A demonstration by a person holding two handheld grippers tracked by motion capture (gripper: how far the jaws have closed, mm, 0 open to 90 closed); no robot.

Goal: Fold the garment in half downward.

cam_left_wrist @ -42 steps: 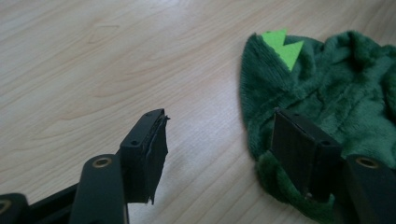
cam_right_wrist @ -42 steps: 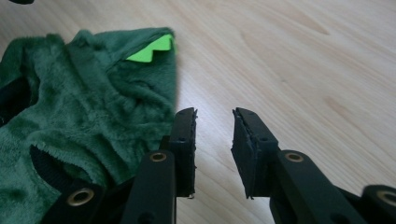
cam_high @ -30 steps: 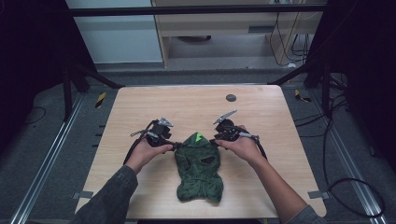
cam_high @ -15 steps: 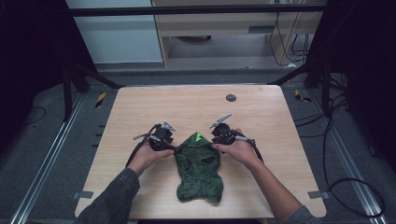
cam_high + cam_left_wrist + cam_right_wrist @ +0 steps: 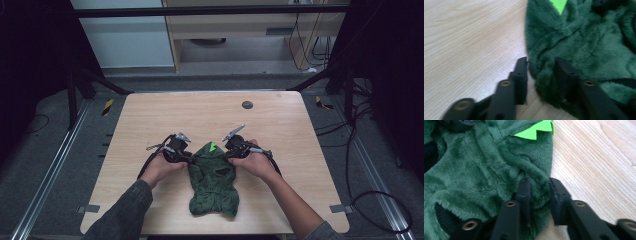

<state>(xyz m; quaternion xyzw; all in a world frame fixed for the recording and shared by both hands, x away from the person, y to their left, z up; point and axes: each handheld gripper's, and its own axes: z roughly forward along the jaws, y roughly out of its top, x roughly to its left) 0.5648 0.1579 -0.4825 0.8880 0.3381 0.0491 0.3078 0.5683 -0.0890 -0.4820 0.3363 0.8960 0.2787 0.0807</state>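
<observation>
Now the dark green fleece garment (image 5: 214, 180) with a bright green spiked patch lies near the tabletop's (image 5: 150, 115) front edge, the left gripper (image 5: 540, 67) parted around its edge fold, the right gripper (image 5: 537, 187) pinching a fold at the opposite edge

From the high view, the tips of the left tool (image 5: 186, 158) and right tool (image 5: 229, 152) are too small to read against the green fleece garment (image 5: 214, 182). The left gripper view is blurred, and its frame cuts the garment off at top and right. The small dark disc (image 5: 247, 105) on the desk (image 5: 280, 125) is too small to identify.
</observation>
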